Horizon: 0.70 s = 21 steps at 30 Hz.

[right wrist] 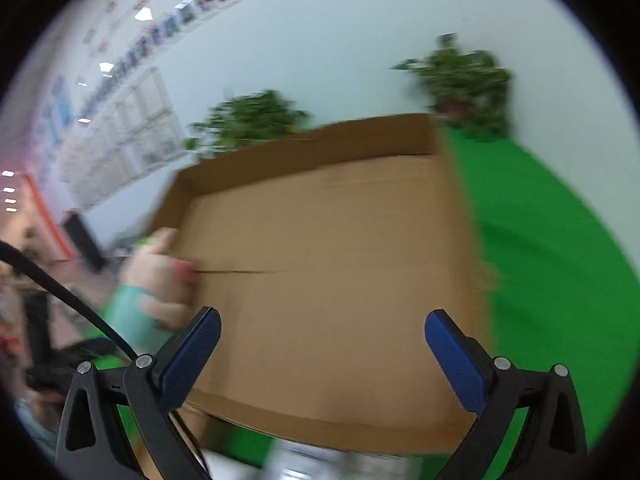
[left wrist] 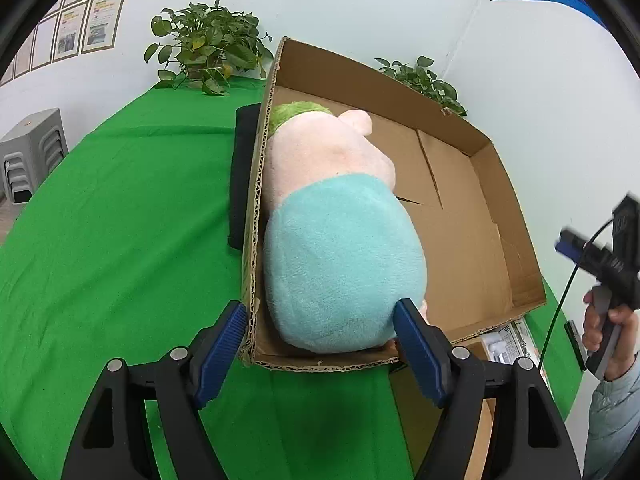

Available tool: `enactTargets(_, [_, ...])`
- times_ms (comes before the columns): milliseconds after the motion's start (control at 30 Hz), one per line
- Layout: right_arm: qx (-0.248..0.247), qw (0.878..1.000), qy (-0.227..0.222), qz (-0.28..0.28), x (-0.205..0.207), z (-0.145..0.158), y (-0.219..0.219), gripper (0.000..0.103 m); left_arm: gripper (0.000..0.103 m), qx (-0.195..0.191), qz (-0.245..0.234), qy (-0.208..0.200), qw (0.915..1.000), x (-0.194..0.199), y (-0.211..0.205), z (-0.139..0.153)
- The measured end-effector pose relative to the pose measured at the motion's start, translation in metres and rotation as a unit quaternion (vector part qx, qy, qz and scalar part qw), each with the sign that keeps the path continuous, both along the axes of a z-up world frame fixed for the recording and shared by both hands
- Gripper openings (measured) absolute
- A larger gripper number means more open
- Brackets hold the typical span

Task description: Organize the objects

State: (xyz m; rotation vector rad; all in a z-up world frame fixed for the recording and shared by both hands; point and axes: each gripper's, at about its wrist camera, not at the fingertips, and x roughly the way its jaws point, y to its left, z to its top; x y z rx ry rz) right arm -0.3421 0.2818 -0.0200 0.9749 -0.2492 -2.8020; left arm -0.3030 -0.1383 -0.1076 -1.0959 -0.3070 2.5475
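Left wrist view first: the plush toy point(left wrist: 340, 236) is lying in the cardboard box point(left wrist: 472, 216), jammed up against the box's left wall, with its teal rear end at the near corner and the pink head and green tuft pointing off toward the far end. So its long axis runs pretty much straight away from the left claw point(left wrist: 324, 344), in line with the way the claw points. The claw's jaws are fairly wide apart. The left pad sits outside the box wall and the right pad is right up against the teal fabric, but I don't see any real squeeze, so I'd call it not gripping. The box sits on the green-covered bench point(left wrist: 120, 220), with a black thing point(left wrist: 242, 176) tucked just outside its left wall and a potted plant point(left wrist: 204, 44) at the far edge. The person's right hand point(left wrist: 608, 328) shows at the right edge, well off from the toy.

Right wrist view is blurry. The right claw point(right wrist: 322, 344) is spread wide with nothing between the pads, looking down at the empty half of the box. The toy is over at the left side of the box from here.

My guess is the left claw is far closer to the toy, so any nudging falls to it.
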Motion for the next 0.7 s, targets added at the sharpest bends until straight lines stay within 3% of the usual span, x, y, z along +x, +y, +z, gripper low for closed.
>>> enactTargets(133, [0.018,0.997,-0.057,-0.056,-0.008,-0.037,0.05,0.1,0.074,-0.012,0.004,0.0,0.9999,0.005,0.009,0.003])
enactTargets(167, [0.012,0.996,-0.069,-0.058,-0.011,-0.046,0.053,0.092,0.073,-0.012,0.005,-0.002,0.9999,0.008,0.009,0.004])
enactTargets(300, [0.011,0.992,-0.104,-0.064,-0.023,-0.076,0.055,0.028,0.067,-0.019,0.011,-0.006,0.9998,0.008,0.007,0.005])
enactTargets(400, [0.031,0.99,-0.098,-0.092,-0.022,-0.08,0.058,0.006,0.052,-0.039,0.016,-0.004,0.9991,0.01,0.005,0.008])
enactTargets(500, [0.007,0.99,-0.101,-0.097,-0.016,-0.085,0.072,0.004,0.046,-0.029,0.018,-0.005,0.9994,0.016,-0.001,0.009])
enactTargets(700, [0.03,0.989,-0.098,-0.107,-0.016,-0.09,0.066,0.003,0.045,-0.033,0.024,0.0,0.9992,0.03,0.003,0.011])
